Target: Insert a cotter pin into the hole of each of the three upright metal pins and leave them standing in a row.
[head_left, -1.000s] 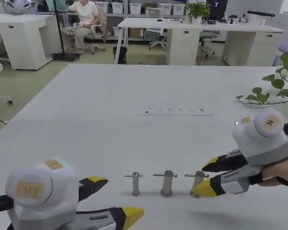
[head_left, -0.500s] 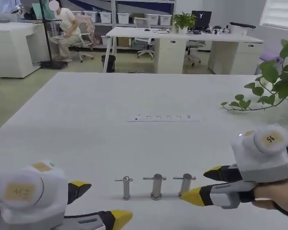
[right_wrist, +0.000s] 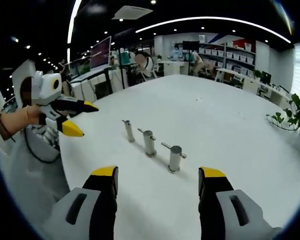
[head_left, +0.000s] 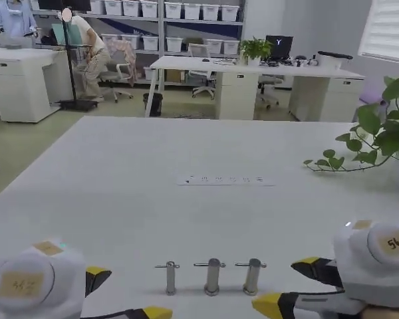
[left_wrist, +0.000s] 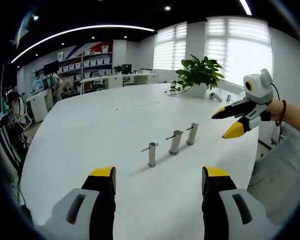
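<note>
Three metal pins (head_left: 213,277) stand upright in a straight row near the front edge of the white workbench (head_left: 186,146). Each has a cotter pin (head_left: 208,264) set crosswise through its head. To the left of the row, well apart from it, the left gripper (head_left: 123,296) is held with its yellow-tipped jaws spread wide and nothing between them. To the right of the row, near the end pin but not touching it, the right gripper (head_left: 286,284) is also spread wide and empty. Beyond the row a white strip (head_left: 226,180) lies flat on the bench. Farther beyond the row and to its right, a leafy plant (head_left: 379,133) trails over the surface.
</note>
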The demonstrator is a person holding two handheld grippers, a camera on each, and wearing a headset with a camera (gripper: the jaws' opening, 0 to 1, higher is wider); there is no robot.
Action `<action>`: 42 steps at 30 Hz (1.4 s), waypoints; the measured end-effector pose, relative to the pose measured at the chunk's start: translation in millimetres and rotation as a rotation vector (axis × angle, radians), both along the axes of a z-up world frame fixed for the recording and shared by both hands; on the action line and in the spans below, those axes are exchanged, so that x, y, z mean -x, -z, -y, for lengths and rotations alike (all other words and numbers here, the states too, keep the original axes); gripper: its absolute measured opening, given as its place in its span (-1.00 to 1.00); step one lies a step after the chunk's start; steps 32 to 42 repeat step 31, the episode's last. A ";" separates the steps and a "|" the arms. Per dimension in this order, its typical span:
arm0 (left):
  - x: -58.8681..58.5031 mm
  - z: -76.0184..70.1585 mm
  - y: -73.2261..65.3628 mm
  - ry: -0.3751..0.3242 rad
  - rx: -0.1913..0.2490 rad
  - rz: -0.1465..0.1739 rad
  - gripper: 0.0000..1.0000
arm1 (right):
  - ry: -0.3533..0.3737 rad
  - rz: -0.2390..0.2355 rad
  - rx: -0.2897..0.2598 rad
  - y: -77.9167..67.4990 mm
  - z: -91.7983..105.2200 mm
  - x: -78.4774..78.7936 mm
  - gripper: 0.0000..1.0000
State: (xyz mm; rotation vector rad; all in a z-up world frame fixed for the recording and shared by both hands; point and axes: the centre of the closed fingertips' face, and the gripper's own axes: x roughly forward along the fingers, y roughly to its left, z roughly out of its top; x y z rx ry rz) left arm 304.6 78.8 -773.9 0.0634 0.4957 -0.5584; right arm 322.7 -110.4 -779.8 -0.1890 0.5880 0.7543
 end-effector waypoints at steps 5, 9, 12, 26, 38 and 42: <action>3.1 -0.7 -2.8 -0.012 0.003 0.005 0.41 | 0.005 -0.012 -0.029 -0.2 -5.6 5.5 0.40; 5.5 -4.1 -4.4 -0.023 -0.002 0.009 0.42 | 0.013 -0.010 -0.030 0.5 -9.8 6.6 0.43; 6.2 -6.3 -4.4 -0.026 -0.004 0.008 0.44 | 0.012 -0.015 -0.031 2.0 -14.4 7.6 0.44; 4.9 -9.5 -4.0 -0.044 0.006 0.006 0.42 | 0.029 -0.011 -0.040 3.6 -12.3 10.6 0.45; 5.2 -7.9 -5.5 -0.047 0.017 0.013 0.40 | 0.033 -0.013 -0.052 5.5 -12.6 14.1 0.45; 5.2 -7.9 -5.5 -0.047 0.017 0.013 0.40 | 0.033 -0.013 -0.052 5.5 -12.6 14.1 0.45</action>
